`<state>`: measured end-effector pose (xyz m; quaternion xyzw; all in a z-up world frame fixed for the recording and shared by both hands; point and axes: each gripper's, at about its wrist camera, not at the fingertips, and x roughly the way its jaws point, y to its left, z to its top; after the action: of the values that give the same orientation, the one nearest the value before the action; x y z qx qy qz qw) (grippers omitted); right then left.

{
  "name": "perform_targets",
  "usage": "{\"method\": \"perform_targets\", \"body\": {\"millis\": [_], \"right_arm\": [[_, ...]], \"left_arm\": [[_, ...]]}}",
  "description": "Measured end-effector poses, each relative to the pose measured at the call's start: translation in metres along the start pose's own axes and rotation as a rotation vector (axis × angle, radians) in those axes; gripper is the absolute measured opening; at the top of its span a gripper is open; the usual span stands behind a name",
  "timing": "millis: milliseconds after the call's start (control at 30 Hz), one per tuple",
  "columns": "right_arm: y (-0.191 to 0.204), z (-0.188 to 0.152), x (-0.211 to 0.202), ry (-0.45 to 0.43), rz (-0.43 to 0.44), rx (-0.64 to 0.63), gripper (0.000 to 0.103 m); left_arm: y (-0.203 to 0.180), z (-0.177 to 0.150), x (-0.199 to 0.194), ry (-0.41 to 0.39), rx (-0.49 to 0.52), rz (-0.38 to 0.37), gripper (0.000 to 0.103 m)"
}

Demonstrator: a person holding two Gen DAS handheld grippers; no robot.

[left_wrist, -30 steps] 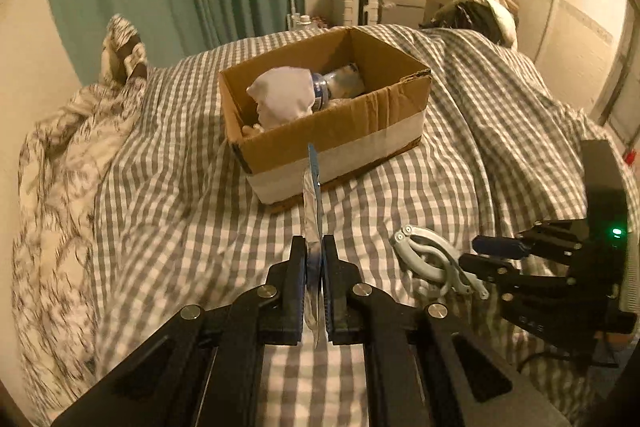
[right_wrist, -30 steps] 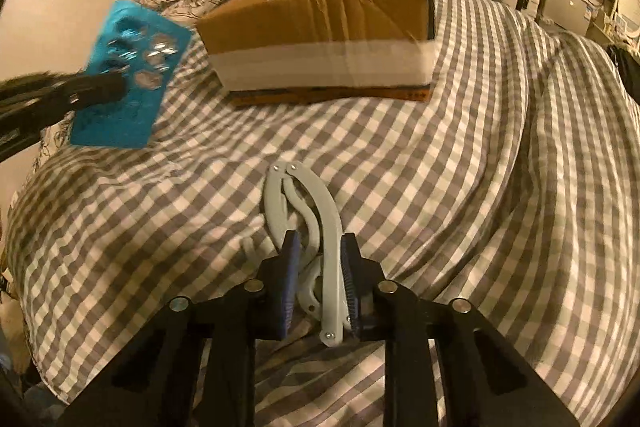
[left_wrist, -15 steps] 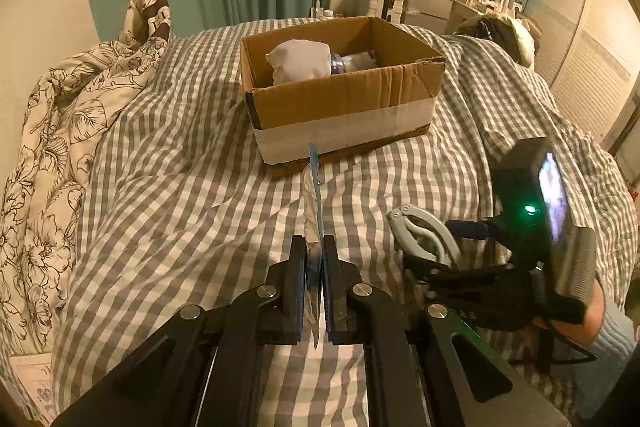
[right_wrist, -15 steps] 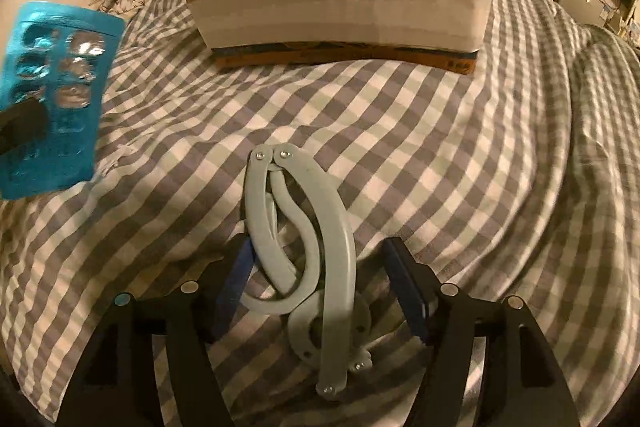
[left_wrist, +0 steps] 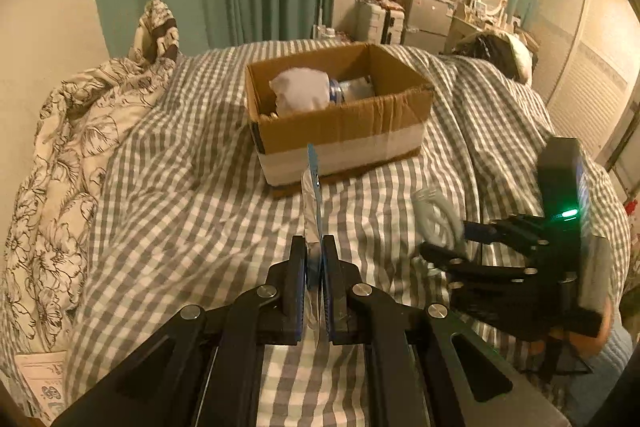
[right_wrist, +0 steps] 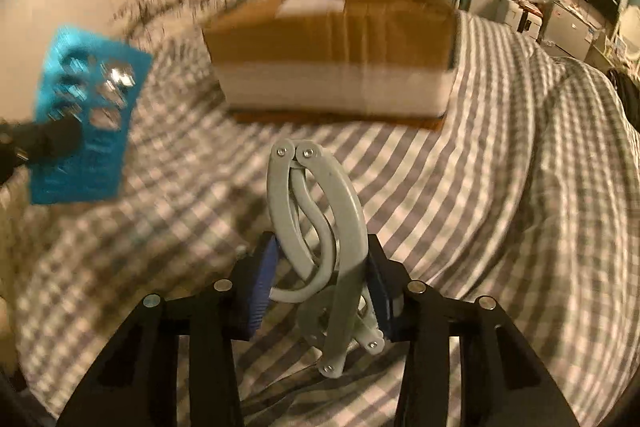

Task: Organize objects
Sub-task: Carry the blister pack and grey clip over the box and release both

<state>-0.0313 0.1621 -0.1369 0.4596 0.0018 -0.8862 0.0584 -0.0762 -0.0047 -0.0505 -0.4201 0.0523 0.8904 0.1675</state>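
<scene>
Transport looked like the step in hand: both tools were loaded, and the cardboard box (left_wrist: pixel 340 119) sat ahead on the gingham bedspread (left_wrist: pixel 180 195), already holding a white cloth bundle (left_wrist: pixel 300 95) and a clear bottle. The left gripper (left_wrist: pixel 314 267) was clamped on a blue blister pack (right_wrist: pixel 86 115), a thin, stiff foil card seen edge-on from its own camera. The right gripper (right_wrist: pixel 320 283) had its jaws pressed against a grey plastic clamp (right_wrist: pixel 316 219), a curved, riveted tool of linked arms, lifted clear of the cloth. Next, I judged, each load needed carrying over the box's rim before release; the clamp's loose pivots might let it swing.
</scene>
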Motion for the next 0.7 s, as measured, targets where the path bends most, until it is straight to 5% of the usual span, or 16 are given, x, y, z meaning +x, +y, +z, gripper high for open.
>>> {"method": "perform_targets", "body": {"millis": [67,100,133,700], "right_arm": [[-0.004,0.008,-0.015,-0.041,0.013,0.012,0.038],[-0.005,0.016,-0.026,-0.075,0.004,0.007,0.014],[-0.004,0.024,-0.035,-0.097,0.014,0.001,0.012],[-0.015,0.140,-0.096,-0.295,-0.001,-0.075,0.009]], "left_arm": [[0.001,0.008,-0.004,-0.017,-0.005,0.001,0.007],[0.000,0.012,-0.006,-0.025,-0.005,0.000,0.007],[0.000,0.017,-0.008,-0.033,-0.005,-0.003,0.007],[-0.014,0.133,-0.002,-0.157,0.023,-0.045,0.007]]}}
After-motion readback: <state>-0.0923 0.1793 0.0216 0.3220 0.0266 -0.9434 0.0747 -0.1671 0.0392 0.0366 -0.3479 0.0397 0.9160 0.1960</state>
